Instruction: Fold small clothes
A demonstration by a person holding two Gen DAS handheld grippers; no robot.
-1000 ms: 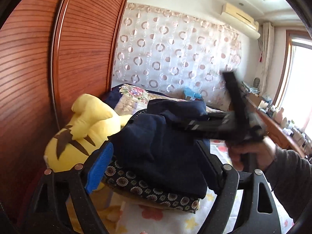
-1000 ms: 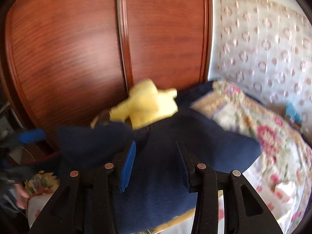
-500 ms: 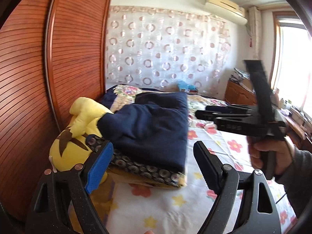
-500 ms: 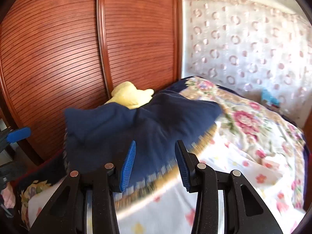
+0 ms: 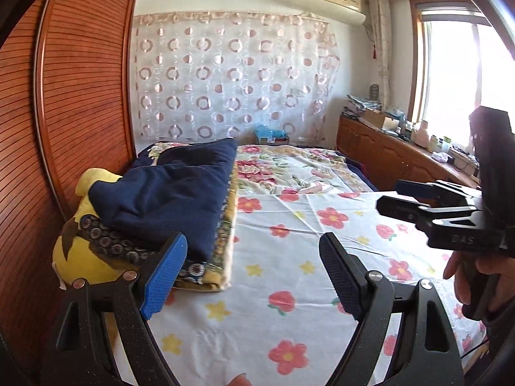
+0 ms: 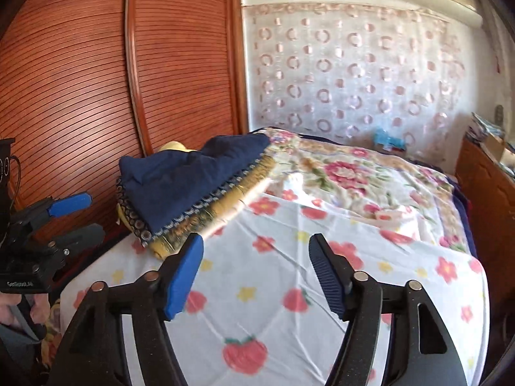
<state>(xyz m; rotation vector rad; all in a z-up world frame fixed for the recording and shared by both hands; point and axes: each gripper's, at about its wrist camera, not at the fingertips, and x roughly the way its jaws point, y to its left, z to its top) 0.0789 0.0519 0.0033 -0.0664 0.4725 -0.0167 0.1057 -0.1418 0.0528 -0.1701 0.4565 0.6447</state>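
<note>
A folded navy garment (image 5: 173,193) lies on top of a stack of folded patterned clothes (image 5: 212,257) at the left side of the bed; it also shows in the right wrist view (image 6: 186,177). My left gripper (image 5: 251,273) is open and empty, just right of the stack's near end. My right gripper (image 6: 256,273) is open and empty above the flowered sheet (image 6: 289,289), back from the stack. The right gripper also shows in the left wrist view (image 5: 408,199), and the left gripper in the right wrist view (image 6: 77,215).
A yellow plush toy (image 5: 83,257) sits under and beside the stack against the wooden wardrobe (image 5: 64,112). A floral quilt (image 5: 289,167) covers the far bed. A wooden sideboard with clutter (image 5: 402,148) runs along the right under the window.
Both grippers have let go of the navy garment and pulled back from it. The garment now lies folded on the stack. The right gripper moved off to the right.
</note>
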